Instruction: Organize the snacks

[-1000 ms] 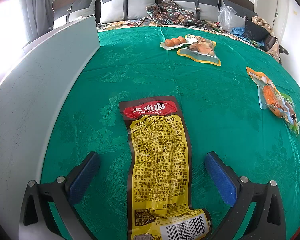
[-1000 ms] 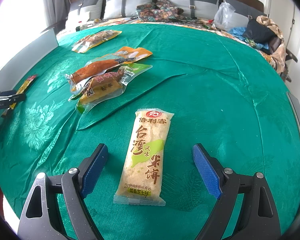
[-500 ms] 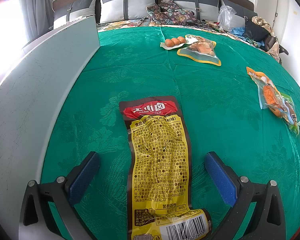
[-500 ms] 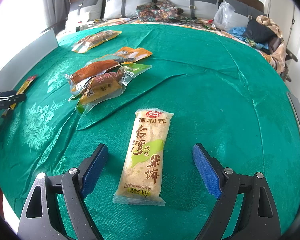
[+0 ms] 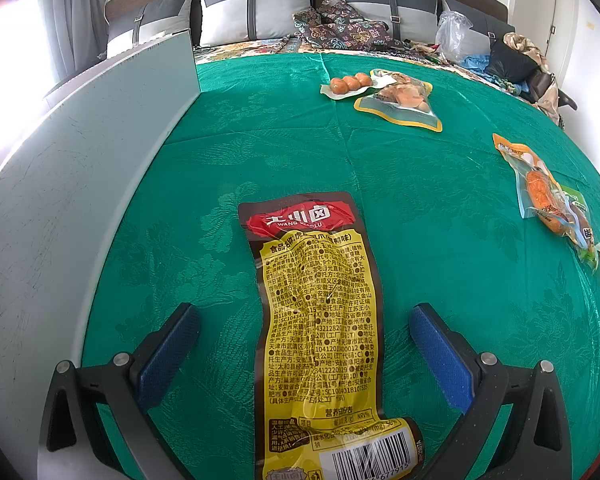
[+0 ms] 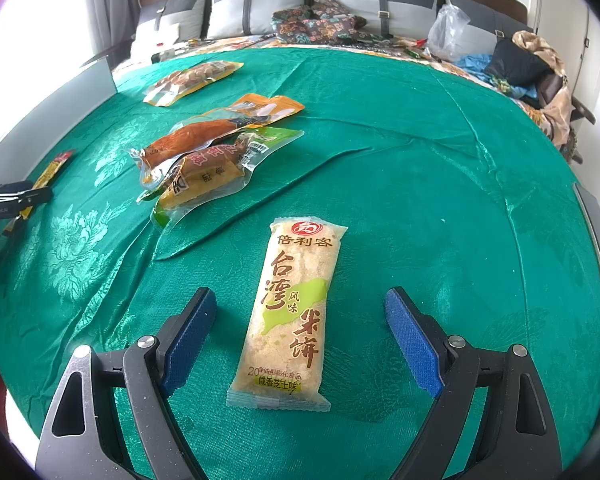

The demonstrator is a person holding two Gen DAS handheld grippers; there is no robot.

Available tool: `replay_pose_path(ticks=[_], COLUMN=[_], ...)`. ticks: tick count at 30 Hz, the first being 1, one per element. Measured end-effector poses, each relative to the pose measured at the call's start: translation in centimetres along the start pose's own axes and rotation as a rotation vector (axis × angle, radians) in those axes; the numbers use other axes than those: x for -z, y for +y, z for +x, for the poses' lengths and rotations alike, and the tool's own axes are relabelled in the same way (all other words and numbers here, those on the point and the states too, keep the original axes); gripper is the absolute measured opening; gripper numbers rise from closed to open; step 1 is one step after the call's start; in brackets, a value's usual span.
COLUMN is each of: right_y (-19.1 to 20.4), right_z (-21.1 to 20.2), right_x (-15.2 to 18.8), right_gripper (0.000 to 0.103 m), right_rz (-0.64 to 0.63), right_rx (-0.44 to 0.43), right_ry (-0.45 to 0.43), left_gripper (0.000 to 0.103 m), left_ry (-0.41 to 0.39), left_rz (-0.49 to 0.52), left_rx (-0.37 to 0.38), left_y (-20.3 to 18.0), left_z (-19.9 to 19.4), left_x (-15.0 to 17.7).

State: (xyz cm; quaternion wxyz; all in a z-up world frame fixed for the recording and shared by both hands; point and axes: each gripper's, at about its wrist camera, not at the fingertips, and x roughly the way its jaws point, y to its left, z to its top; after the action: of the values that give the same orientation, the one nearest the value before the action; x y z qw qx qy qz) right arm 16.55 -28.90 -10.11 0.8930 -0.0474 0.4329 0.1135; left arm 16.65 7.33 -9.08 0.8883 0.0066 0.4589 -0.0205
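Between each tool's spread pads lies a packet untouched, green cloth (image 6: pixel 420 184) around.

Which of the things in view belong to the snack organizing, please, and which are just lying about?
Belong to the job:
yellow snack pouch
rice cracker bar
stacked sausage packs
pack of orange balls
yellow-edged clear pouch

Just lying about:
grey pillows
clear plastic bag
patterned fabric bundle

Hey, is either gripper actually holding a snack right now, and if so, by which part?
Neither. The left gripper straddles the yellow packet and the right gripper the rice cracker bar, jaws open, pads clear.
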Motion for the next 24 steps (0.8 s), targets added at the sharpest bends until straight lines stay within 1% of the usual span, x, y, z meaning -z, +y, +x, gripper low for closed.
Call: replay_pose_path(ticks=[19, 20, 22, 23, 24], right_y=[-0.03, -0.05, -0.13, -0.15, -0.28], right_z=[-0.1, -0.09, -0.13, -0.13, -0.15], right_x=[0.01, -0.01, -0.14, -0.28, -0.59], right_gripper=[0.089, 0.089, 0.089, 0.089, 0.089], right_rz=[0.001, 0.002, 0.003, 0.001, -0.006], right_rx=[-0.003, -0.003, -0.002, -0.004, -0.011], right_ry=[-0.001, -0.001, 0.001, 0.012, 0.041], left_gripper=[0.103, 0.103, 0.103, 0.103, 0.103], left_ry=[0.002, 0.017, 0.071, 0.11, 0.138], left_rz=[-0.002, 0.009, 0.046, 0.072, 0.094], left_rx=[0.009, 0.017, 0.046, 0.064, 0.074], left_y=[0.08, 0.12, 0.24, 0.22, 0.13], left_z=[0.03, 0.0, 0.11, 0.12, 0.13], left_x=[-0.05, -0.14, -0.6, -0.8, -0.94])
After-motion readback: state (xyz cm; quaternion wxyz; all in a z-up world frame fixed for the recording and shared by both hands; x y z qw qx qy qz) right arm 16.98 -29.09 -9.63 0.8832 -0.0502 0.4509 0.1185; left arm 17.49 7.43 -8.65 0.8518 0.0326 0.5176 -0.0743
